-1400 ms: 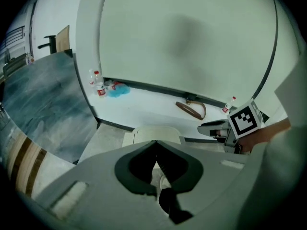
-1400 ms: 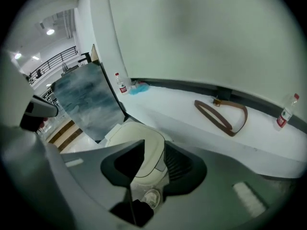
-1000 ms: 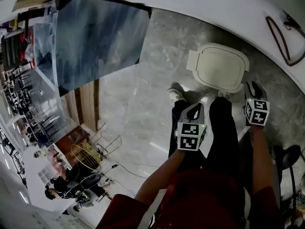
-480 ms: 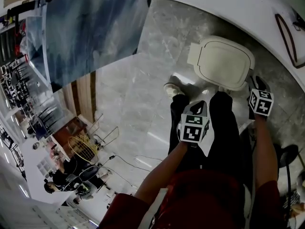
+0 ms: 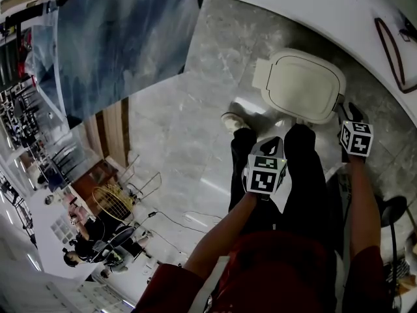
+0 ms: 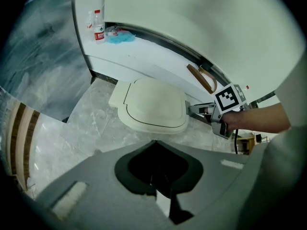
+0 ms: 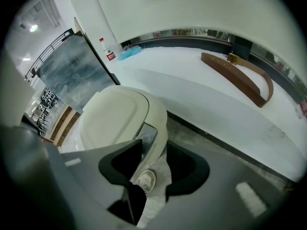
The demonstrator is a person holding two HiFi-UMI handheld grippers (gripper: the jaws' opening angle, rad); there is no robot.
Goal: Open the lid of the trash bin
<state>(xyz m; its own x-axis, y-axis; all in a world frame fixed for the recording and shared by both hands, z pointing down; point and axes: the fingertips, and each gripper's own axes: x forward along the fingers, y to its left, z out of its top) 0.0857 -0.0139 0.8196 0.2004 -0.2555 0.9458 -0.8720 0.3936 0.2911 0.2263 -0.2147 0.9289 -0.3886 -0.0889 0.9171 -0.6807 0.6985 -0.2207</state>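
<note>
The trash bin stands on the marble floor with its cream lid [image 5: 303,87] down. The lid also fills the middle of the left gripper view [image 6: 153,104] and the left of the right gripper view [image 7: 115,119]. My right gripper [image 5: 350,111] hangs at the bin's right edge, pointing steeply down. Its jaws have just been opening and stand apart; the bin's side, the floor and a shoe show through the gap, and the pads press on nothing. In the left gripper view the right gripper [image 6: 196,110] reaches the lid's right rim. My left gripper [image 5: 273,143] hovers over my legs, short of the bin, jaws together and empty.
A white curved counter [image 5: 339,18] wraps behind the bin; a brown strap [image 7: 240,75], a bottle [image 6: 98,27] and a blue cloth [image 6: 120,35] lie on it. My shoe [image 5: 231,119] stands left of the bin. A dark chair base [image 5: 397,214] sits at right.
Both grippers have come down towards the bin, most of it in the first half second. The right gripper now sits closer to the lid's right edge. The lid has not moved.
</note>
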